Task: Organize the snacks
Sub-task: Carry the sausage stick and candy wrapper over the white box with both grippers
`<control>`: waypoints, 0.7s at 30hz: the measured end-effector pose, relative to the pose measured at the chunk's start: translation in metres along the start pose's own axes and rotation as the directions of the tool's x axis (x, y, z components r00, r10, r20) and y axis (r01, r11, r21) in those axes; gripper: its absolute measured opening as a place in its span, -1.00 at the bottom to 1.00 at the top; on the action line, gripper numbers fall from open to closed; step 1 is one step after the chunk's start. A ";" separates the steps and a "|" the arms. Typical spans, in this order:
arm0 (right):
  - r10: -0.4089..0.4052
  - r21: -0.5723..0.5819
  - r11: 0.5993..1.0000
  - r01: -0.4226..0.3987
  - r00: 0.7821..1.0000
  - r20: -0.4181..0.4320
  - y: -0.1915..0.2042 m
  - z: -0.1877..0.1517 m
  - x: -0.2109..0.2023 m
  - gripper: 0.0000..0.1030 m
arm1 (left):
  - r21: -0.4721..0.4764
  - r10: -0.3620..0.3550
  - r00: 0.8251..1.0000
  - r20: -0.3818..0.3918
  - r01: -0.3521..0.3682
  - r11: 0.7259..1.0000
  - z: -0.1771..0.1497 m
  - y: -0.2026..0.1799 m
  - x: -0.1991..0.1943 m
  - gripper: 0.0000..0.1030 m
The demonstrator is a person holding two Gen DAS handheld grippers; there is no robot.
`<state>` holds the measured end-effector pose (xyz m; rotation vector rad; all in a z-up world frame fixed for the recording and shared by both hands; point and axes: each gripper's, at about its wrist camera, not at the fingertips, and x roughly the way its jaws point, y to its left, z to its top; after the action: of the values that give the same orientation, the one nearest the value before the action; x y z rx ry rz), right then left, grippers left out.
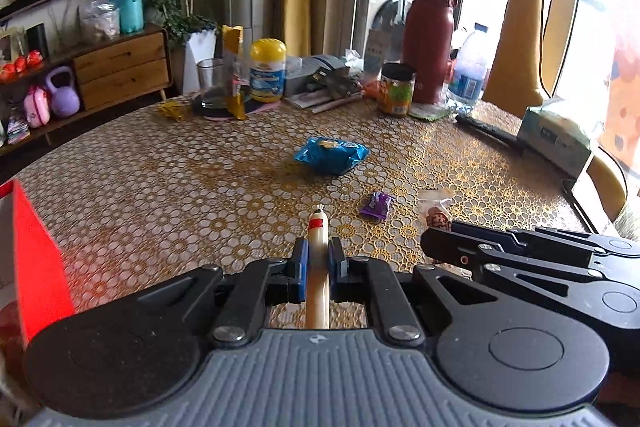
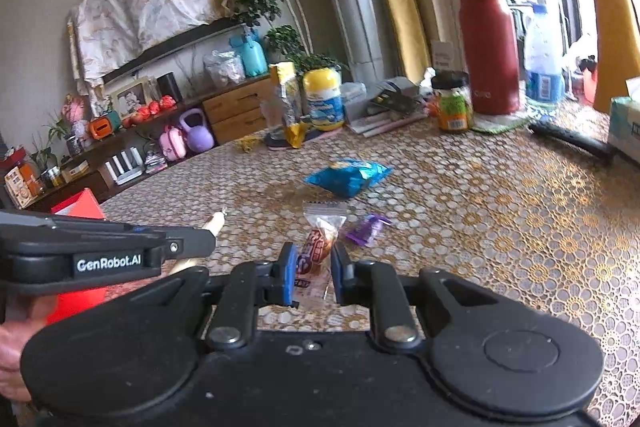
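Note:
My left gripper [image 1: 318, 259] is shut on a cream sausage stick [image 1: 318, 243] with a red band near its tip, held above the table. My right gripper [image 2: 314, 263] is shut on a clear-wrapped snack [image 2: 320, 239] with red print. The right gripper's side [image 1: 520, 251] shows at the right of the left wrist view, and the left gripper's side [image 2: 100, 251] at the left of the right wrist view. On the patterned tablecloth [image 1: 160, 187] lie a blue snack bag [image 1: 330, 154] [image 2: 347, 175] and a small purple packet [image 1: 376, 205] [image 2: 366, 229].
A red box [image 1: 36, 259] [image 2: 78, 207] stands at the table's left edge. At the far side are a glass [image 1: 210, 81], a yellow-lidded jar [image 1: 267, 71], a printed can [image 1: 397, 89], a red thermos [image 1: 430, 39], a water bottle [image 1: 468, 67] and a tissue pack [image 1: 560, 135].

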<state>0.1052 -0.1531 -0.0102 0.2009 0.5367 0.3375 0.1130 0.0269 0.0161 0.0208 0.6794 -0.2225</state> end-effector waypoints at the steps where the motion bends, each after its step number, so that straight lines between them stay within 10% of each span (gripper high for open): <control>1: 0.004 -0.007 1.000 -0.004 1.000 0.003 0.003 0.000 -0.002 -0.67 | -0.006 0.005 1.000 0.005 -0.005 1.000 -0.002 0.002 -0.004 -0.82; 21: 0.112 -0.145 0.983 -0.109 0.994 0.010 0.078 -0.002 -0.024 -0.67 | -0.140 0.118 0.987 0.111 -0.102 0.985 -0.032 0.047 -0.087 -0.82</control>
<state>0.0643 -0.0892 0.0206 0.0941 0.4819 0.4803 0.0372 0.0925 0.0429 -0.0824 0.5711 -0.0702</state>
